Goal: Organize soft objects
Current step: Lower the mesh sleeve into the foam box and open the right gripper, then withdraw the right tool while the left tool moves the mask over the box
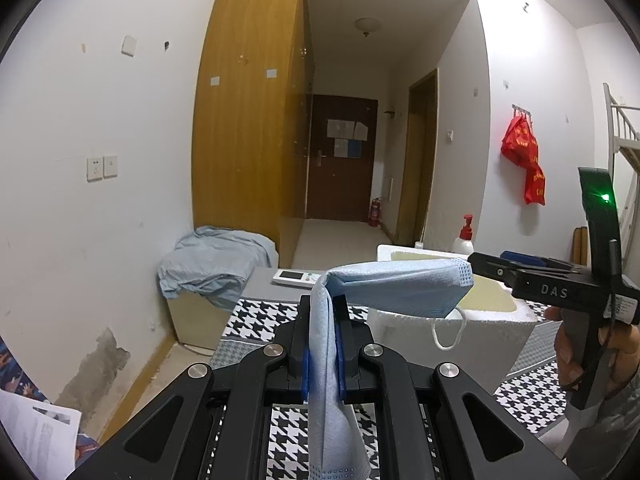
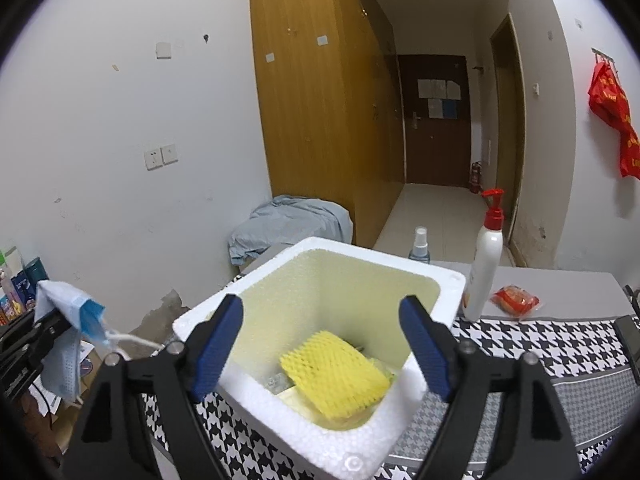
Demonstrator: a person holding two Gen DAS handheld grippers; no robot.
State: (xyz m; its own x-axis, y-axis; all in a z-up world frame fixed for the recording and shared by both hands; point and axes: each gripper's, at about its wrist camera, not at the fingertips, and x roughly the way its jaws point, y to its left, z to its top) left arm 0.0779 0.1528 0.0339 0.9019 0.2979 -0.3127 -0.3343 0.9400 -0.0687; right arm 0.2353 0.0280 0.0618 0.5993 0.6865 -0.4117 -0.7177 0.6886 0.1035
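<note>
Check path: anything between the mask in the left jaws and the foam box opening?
Nothing visible. The blue mask hangs clamped in the left gripper beside the open foam box. The right gripper is open and empty over the box, above the yellow foam net.

Pale blue mask, yellow foam net, houndstooth black-and-white cloth

The face mask looks like soft, matt non-woven cloth with a finely dimpled edge and a white cord loop; the foam box is rough, beaded white polystyrene, its inside yellowish; the yellow fruit net is spongy meshed foam; the tablecloth is matt woven houndstooth fabric; the lotion bottle is glossy white plastic; the wardrobe is smooth wood veneer.
</note>
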